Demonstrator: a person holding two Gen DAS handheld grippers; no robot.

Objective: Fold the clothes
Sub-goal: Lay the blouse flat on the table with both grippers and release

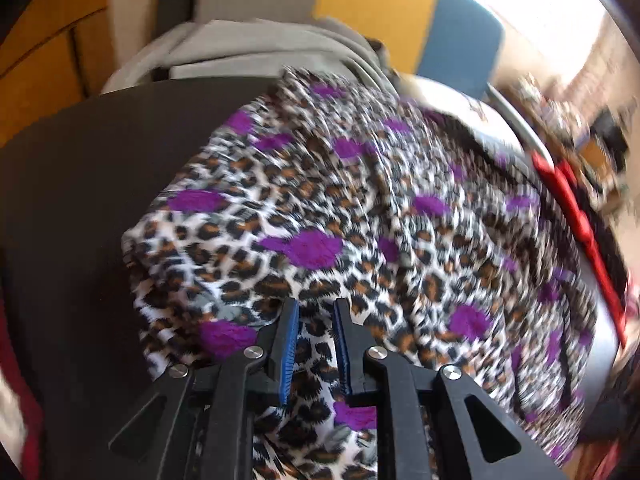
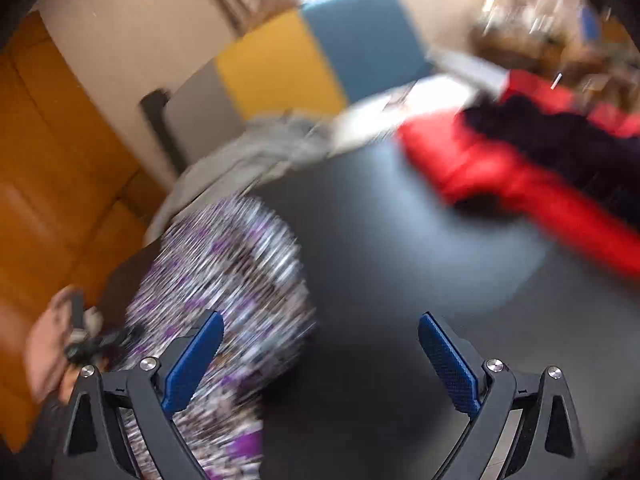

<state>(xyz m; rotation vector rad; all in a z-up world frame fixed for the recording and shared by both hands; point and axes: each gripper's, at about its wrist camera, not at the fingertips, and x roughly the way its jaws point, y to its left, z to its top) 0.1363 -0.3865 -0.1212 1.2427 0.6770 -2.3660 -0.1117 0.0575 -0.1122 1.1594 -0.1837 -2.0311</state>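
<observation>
A leopard-print garment (image 1: 320, 200) with purple spots lies bunched on the dark table (image 1: 80, 200). My left gripper (image 1: 316, 304) sits at its near edge with the jaws nearly together, and a fold of the cloth runs between the blue pads (image 1: 290, 344). In the right wrist view the same garment (image 2: 224, 280) is a blurred heap at the lower left. My right gripper (image 2: 320, 320) stands wide open above the bare table (image 2: 400, 260) with nothing between its fingers; its left finger (image 2: 192, 360) overlaps the cloth's edge.
Folded grey clothes (image 1: 248, 48) lie at the table's far edge. A red container (image 2: 500, 168) with dark clothing (image 2: 560, 132) sits far right. A yellow and blue chair (image 2: 280, 72) stands behind. A person's hand (image 2: 44, 344) shows at the left.
</observation>
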